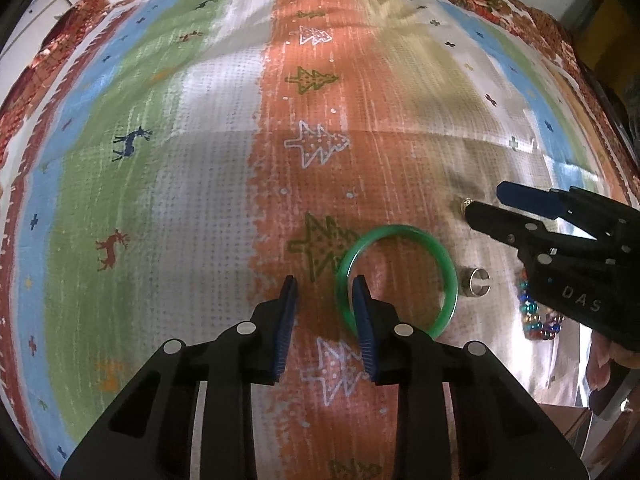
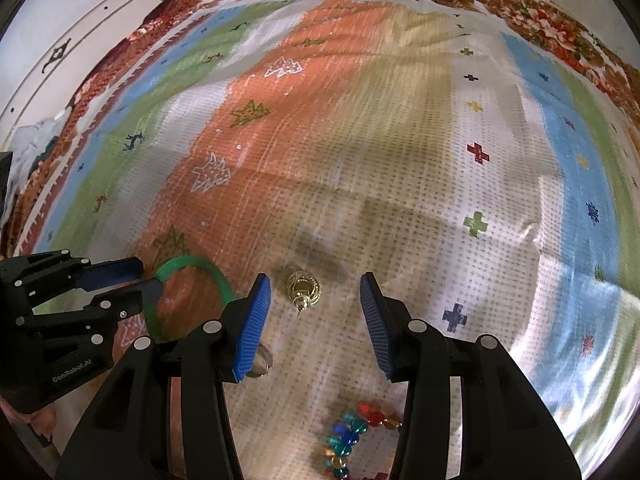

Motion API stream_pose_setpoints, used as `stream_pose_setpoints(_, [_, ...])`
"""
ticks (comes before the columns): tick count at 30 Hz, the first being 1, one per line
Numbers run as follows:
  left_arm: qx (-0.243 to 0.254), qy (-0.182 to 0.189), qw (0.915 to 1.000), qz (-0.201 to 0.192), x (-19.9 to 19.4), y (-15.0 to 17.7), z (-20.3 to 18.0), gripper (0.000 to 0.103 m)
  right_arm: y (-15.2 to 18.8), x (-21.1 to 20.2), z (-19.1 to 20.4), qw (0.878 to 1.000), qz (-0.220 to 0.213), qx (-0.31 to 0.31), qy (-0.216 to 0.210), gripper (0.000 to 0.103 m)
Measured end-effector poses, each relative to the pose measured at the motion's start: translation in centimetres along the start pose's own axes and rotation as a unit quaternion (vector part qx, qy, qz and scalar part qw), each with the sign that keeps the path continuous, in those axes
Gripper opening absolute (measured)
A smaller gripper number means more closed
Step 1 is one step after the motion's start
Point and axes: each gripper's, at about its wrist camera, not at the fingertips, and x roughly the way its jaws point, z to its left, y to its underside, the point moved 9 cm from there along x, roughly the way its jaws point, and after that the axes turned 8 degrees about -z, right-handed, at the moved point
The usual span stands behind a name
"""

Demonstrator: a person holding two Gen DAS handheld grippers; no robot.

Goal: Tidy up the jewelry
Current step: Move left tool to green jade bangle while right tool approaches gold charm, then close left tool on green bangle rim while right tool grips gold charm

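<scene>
Nearest the right tool (image 2: 315,320): bead bracelet (image 2: 352,436) on the cloth (image 2: 400,160), between its arms | beside its left pad: silver ring (image 2: 264,362) | between its spread, empty pads: gold earring (image 2: 304,290) | left tool (image 1: 325,324) released, right pad inside the green bangle (image 1: 396,278), straddling its rim.

Right gripper (image 2: 316,312) jaws apart, gold earring (image 2: 303,291) between (untouched), green bangle (image 2: 222,280) left
</scene>
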Motion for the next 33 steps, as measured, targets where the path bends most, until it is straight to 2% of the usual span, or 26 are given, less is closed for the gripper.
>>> stream_pose_setpoints(10, [0.009,0.003,0.9999,0.001,0.4,-0.1,-0.1,0.023,0.2,0.9,0.3,1.0,0.006,-0.01,0.007,0.047])
stream_pose_setpoints(14, [0.012,0.007,0.9999,0.005,0.5,0.2,-0.4,0.012,0.3,1.0,0.4,1.0,0.004,-0.016,0.011,0.046])
stream_pose_setpoints(15, [0.012,0.007,0.9999,0.006,0.5,0.2,-0.4,0.012,0.3,1.0,0.4,1.0,0.004,-0.018,0.012,0.046])
stream_pose_setpoints(24, [0.007,0.011,0.9999,0.009,0.6,0.3,-0.4,0.008,0.4,0.9,-0.9,0.999,0.001,-0.017,0.037,0.017])
stream_pose_setpoints(33, [0.003,0.013,0.9999,-0.003,-0.5,-0.2,-0.5,0.007,0.5,0.6,-1.2,0.999,-0.001,-0.009,0.036,0.016])
